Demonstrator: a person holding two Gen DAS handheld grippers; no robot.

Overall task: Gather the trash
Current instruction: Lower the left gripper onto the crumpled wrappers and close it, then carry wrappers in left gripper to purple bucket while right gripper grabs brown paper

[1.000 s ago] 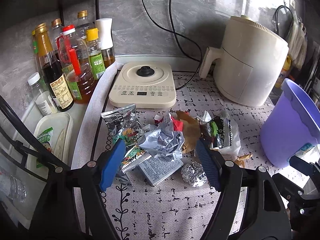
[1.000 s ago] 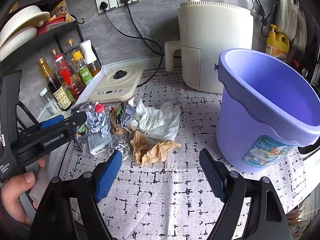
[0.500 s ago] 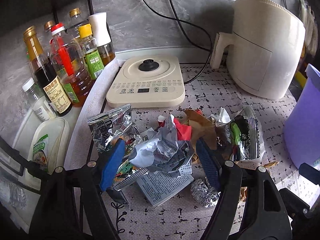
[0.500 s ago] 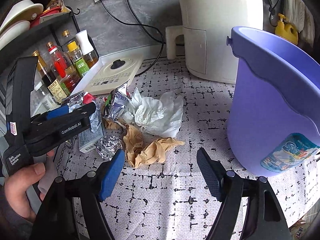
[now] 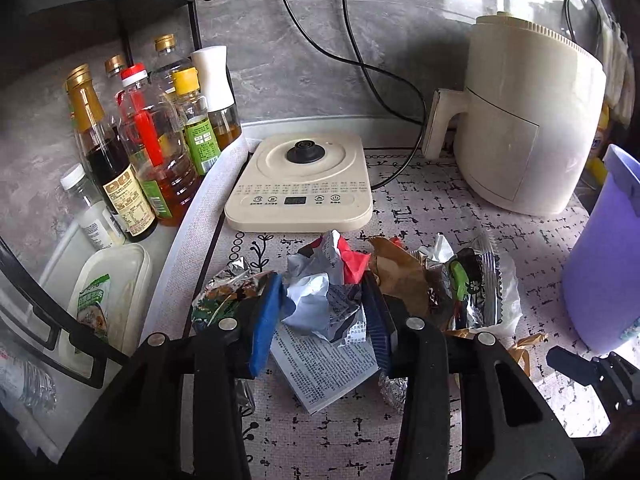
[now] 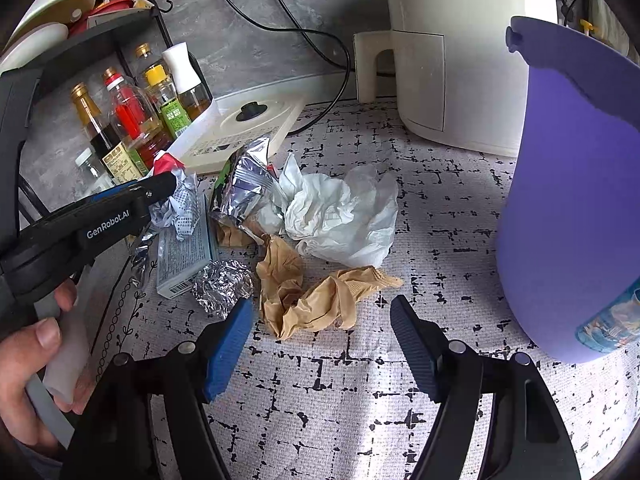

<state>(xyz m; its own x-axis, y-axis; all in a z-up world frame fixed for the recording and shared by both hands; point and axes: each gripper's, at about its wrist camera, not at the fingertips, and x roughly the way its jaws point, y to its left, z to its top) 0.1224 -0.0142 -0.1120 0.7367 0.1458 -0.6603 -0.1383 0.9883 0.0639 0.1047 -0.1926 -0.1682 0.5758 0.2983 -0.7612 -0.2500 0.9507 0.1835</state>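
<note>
A heap of trash lies on the patterned mat. My left gripper (image 5: 322, 308) is shut on a crumpled printed paper wad (image 5: 326, 300), also seen in the right wrist view (image 6: 180, 204). Under it lies a flat printed box (image 5: 324, 360). Around it are a snack wrapper (image 5: 224, 296), brown paper (image 5: 400, 276), a foil packet (image 5: 476, 284) and a foil ball (image 6: 224, 286). My right gripper (image 6: 322, 340) is open, just in front of a crumpled brown paper (image 6: 312, 296). A white tissue (image 6: 340, 216) lies behind it. The purple bucket (image 6: 576, 216) stands to the right.
A cream induction hob (image 5: 300, 184) and a cream air fryer (image 5: 528, 132) stand at the back. Several sauce bottles (image 5: 148, 148) stand at the left under a black rack. A white lidded tub (image 5: 108, 288) lies left of the mat. Power cords run down the wall.
My left gripper has moved forward and down onto the heap and its jaws have closed on the paper wad. My right gripper has moved lower and closer to the brown paper, still open.
</note>
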